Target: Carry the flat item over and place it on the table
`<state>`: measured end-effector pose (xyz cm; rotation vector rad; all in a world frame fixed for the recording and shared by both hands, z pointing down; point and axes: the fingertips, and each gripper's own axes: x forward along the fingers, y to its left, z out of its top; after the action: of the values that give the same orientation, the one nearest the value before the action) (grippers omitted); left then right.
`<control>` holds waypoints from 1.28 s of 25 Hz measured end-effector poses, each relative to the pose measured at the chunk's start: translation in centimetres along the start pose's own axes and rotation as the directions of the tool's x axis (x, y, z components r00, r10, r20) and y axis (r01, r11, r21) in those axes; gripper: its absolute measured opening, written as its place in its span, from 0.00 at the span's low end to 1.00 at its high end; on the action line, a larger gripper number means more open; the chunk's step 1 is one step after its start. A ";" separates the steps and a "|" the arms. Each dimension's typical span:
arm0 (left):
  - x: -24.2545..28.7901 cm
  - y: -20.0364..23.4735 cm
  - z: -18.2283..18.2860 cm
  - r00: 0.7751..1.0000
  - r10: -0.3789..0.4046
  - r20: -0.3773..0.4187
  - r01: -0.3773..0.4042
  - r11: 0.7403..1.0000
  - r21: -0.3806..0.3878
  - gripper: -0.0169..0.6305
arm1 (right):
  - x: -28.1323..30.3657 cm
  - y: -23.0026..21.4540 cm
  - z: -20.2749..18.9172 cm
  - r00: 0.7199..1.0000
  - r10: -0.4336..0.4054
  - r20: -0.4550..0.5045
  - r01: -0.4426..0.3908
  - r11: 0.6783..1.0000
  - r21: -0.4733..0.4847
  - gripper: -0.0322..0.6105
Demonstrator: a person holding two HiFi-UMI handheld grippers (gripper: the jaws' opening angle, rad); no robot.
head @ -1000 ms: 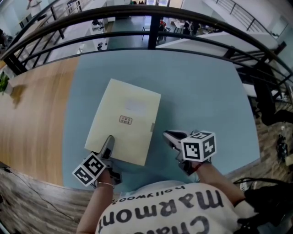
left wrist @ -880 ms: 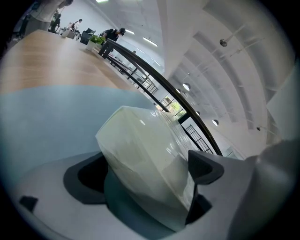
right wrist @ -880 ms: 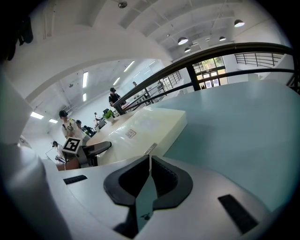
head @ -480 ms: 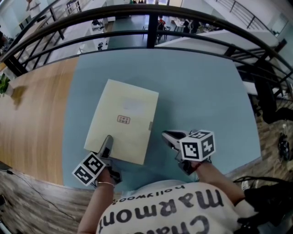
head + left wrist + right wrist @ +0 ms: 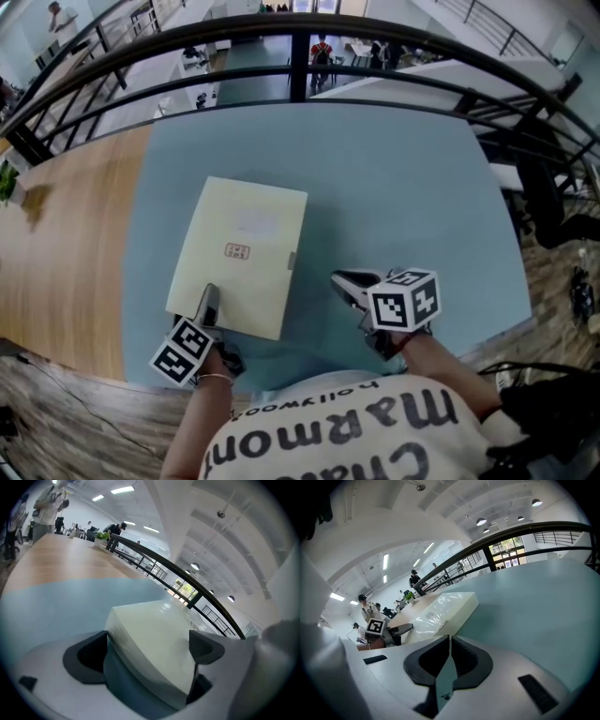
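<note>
A flat cream box (image 5: 238, 253) lies on the blue tabletop (image 5: 394, 187), with a small label near its middle. My left gripper (image 5: 206, 305) grips the box's near left corner. In the left gripper view the box (image 5: 154, 639) fills the space between the two dark pads (image 5: 86, 656). My right gripper (image 5: 345, 281) rests to the right of the box, apart from it, jaws pressed together with nothing between them. In the right gripper view the box (image 5: 440, 613) lies ahead to the left, with the left gripper (image 5: 401, 629) at its corner.
A black railing (image 5: 309, 42) curves round the far edge of the table. A wooden tabletop (image 5: 66, 234) adjoins the blue one on the left. The person's printed shirt (image 5: 347, 436) fills the bottom of the head view. People stand far off in the hall.
The box has slid left and toward me over the blue top, held by the left gripper. The right gripper has stayed where it was.
</note>
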<state>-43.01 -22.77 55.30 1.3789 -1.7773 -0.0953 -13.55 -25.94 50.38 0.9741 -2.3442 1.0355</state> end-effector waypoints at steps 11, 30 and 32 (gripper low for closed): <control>-2.5 -1.5 3.3 0.990 0.064 0.129 -0.096 0.960 0.261 0.83 | -1.8 -0.5 -1.0 1.000 0.016 -0.013 -0.016 1.000 -0.017 0.11; -11.3 -5.8 0.7 0.969 0.009 0.246 -0.097 0.933 0.347 0.08 | -4.8 0.1 -2.2 0.990 0.135 -0.048 -0.139 0.987 -0.087 0.11; -12.0 -5.7 -0.3 0.969 0.022 0.244 -0.107 0.934 0.340 0.08 | -4.9 0.1 -2.3 0.986 0.161 -0.036 -0.163 0.984 -0.070 0.11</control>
<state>-38.30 -15.03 45.60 1.6112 -2.1147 0.1045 -10.17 -22.01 48.91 0.7464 -2.4502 1.0090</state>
